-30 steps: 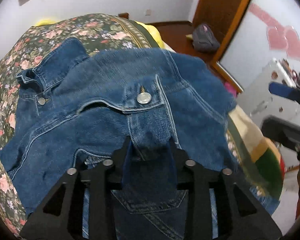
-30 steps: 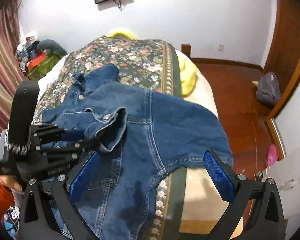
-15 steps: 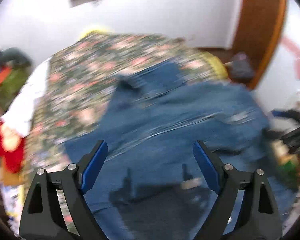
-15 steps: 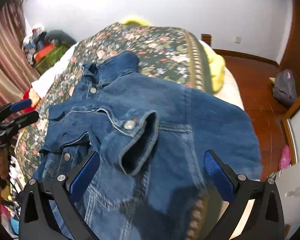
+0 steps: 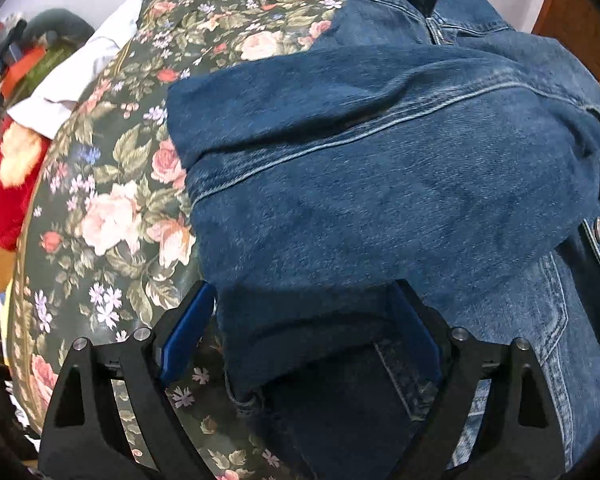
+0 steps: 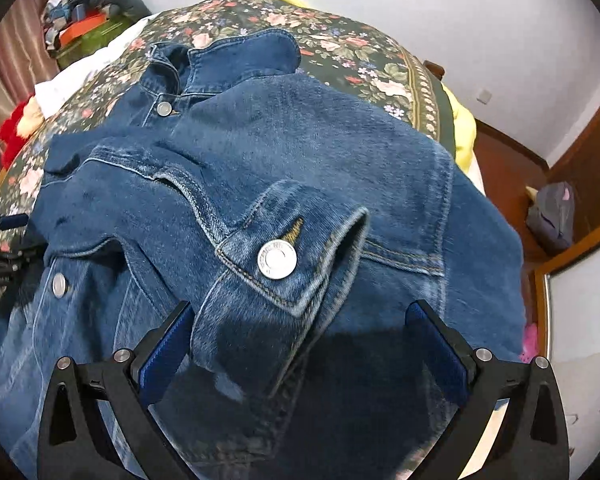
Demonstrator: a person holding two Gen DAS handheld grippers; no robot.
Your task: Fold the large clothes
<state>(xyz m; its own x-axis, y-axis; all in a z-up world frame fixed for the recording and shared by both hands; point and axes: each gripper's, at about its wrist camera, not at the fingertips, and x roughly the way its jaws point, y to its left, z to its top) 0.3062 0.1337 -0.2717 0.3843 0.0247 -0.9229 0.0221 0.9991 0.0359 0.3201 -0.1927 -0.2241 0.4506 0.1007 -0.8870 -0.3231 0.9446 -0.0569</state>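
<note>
A denim jacket [image 6: 308, 184] lies spread on a floral bedspread [image 5: 112, 208], collar toward the far wall, one sleeve folded across its front with the buttoned cuff [image 6: 288, 256] uppermost. To the jacket's left the bedspread is bare up to a white sheet [image 5: 72, 80] and red fabric [image 5: 4, 200] at the bed's edge; to its right the bed drops to a wooden floor [image 6: 504, 168]. The left gripper [image 5: 304, 328] has just been opening, its jaws spread wide above the jacket's left edge, pads off the cloth. The right gripper [image 6: 300, 344] also stands wide open, straddling the cuff without pinching it.
</note>
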